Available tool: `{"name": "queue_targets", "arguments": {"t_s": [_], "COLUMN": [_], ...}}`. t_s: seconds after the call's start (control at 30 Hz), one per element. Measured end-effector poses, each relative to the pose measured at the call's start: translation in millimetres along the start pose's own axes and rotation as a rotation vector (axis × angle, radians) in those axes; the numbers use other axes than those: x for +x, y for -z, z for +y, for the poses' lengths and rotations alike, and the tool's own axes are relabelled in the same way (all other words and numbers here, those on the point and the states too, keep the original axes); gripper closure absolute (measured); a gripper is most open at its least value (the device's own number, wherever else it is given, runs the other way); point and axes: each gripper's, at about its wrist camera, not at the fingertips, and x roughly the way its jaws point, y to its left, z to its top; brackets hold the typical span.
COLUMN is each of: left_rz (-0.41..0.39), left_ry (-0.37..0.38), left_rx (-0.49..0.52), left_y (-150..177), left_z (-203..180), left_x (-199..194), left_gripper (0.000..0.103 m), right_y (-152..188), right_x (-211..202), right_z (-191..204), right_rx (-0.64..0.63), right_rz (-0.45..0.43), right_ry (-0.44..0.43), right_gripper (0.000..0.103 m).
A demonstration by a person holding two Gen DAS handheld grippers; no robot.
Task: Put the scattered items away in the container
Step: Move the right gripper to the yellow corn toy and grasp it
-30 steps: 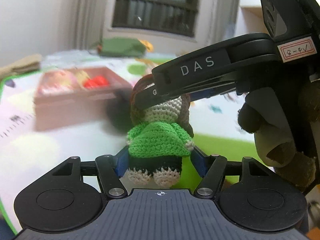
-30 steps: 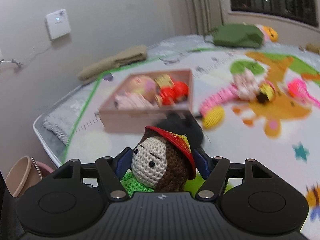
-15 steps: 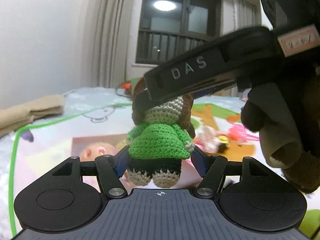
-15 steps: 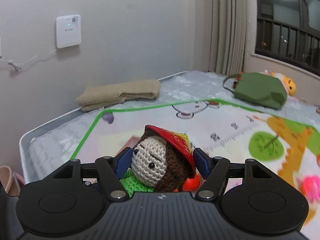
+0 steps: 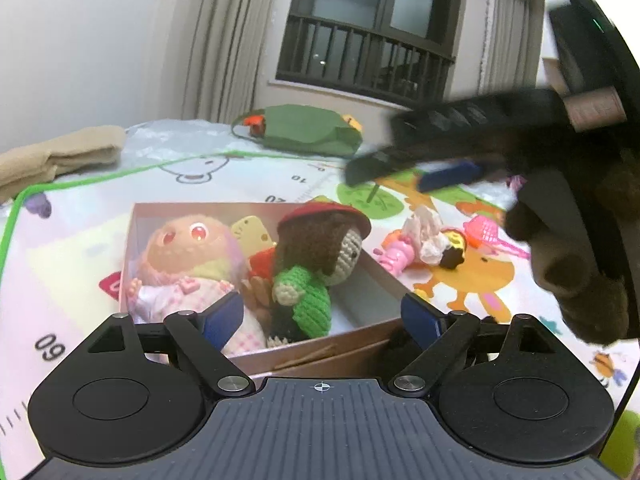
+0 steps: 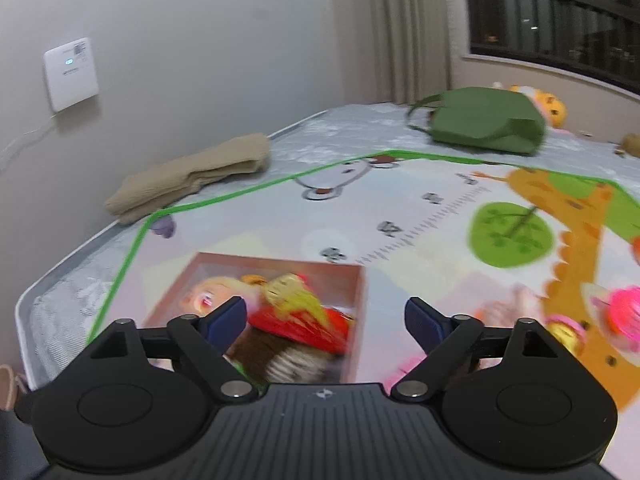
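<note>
Both jaws opening, nothing between them: my left hand-held gripper (image 5: 322,316) and right hand-held gripper (image 6: 325,318) just released the crochet doll (image 5: 316,264), now lying inside the box (image 5: 360,344), near-right corner. Pink toys (image 5: 420,244) remain outside.

Crochet doll (image 5: 316,264): red hat, brown hair, cream face, green top. Box (image 5: 320,354) brownish-pink outside, paler inside. Plush doll (image 5: 188,256) in it: peach face, red eyes, pink-and-white checked outfit. Play mat (image 6: 400,216): white ground, bright green border, orange giraffe print, green tree blob (black ruler marks along one strip). Bag (image 5: 304,130) olive green. Folded towel (image 6: 192,176) tan. Scattered toys (image 5: 432,240) mostly pink.
</note>
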Motion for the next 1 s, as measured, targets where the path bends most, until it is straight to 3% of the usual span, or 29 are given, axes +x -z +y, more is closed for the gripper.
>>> {"name": "queue_targets", "arguments": {"t_s": [0.17,0.3,0.47,0.53,0.6,0.63,0.83,0.93,1.0], "left_rz": [-0.015,0.023,0.096,0.129,0.176,0.203,0.244,0.241,0.239], "left_ry": [0.008,0.032,0.024,0.021,0.01,0.004,-0.025,-0.024,-0.02], "left_rx": [0.019,0.042,0.082,0.075,0.047,0.029,0.029,0.038,0.041], "left_y": [10,18,38,43,47,48,50,50,50], "left_z": [3,2,-7,-8,-9,-9,-16,-19,-20], "left_x": [-20,-31,-31,-29,-27,-24,-25,-28,-30], "left_gripper": [0.009,0.009,0.007,0.006,0.006,0.006,0.006,0.005,0.005], "right_y": [46,79,83,77,70,68,78,84,87], "right_x": [-29,-41,-47,-39,-18,-6,45,44,35], "right_z": [-15,-21,-33,-41,-55,-64,-86,-89,-88], "right_rx": [0.044,0.103,0.153,0.17,0.231,0.276,0.391,0.421,0.418], "right_rz": [0.019,0.042,0.002,0.019,0.069,0.101,0.185,0.177,0.173], "right_ry": [0.021,0.001,0.039,0.06,0.05,0.043,0.024,0.002,-0.001], "right_gripper": [0.012,0.012,0.012,0.023,0.049,0.054,0.057,0.06,0.067]}}
